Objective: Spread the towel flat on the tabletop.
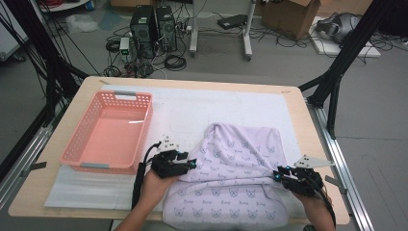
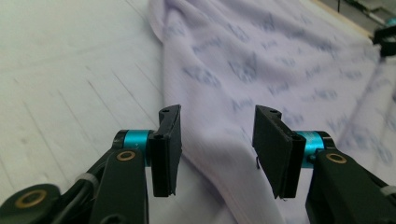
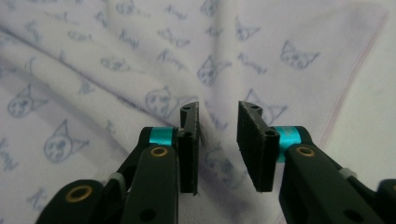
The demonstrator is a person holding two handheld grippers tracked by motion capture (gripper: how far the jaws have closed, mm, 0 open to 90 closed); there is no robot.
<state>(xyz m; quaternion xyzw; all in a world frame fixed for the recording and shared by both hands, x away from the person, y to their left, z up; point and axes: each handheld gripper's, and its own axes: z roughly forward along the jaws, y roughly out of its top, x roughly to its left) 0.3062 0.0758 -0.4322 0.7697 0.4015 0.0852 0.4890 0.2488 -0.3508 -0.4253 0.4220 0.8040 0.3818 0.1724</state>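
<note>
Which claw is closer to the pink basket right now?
Left. The left claw sits at the lavender cloth's left edge, just right of the pink basket's near corner. The right claw is at the cloth's far side, with the cloth between it and the basket.

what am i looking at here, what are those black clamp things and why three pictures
A person sits at a wooden table holding a handheld two-jaw black claw in each hand: the left claw and the right claw. The high view looks down from above. The other two pictures come from small cameras riding on each claw, looking along its jaws: the left claw and the right claw. On the table's white mat lie a pale lilac cloth printed with small cat faces, partly folded, and an empty pink plastic basket. Both claws stand open at the cloth's edges, gripping nothing.
</note>
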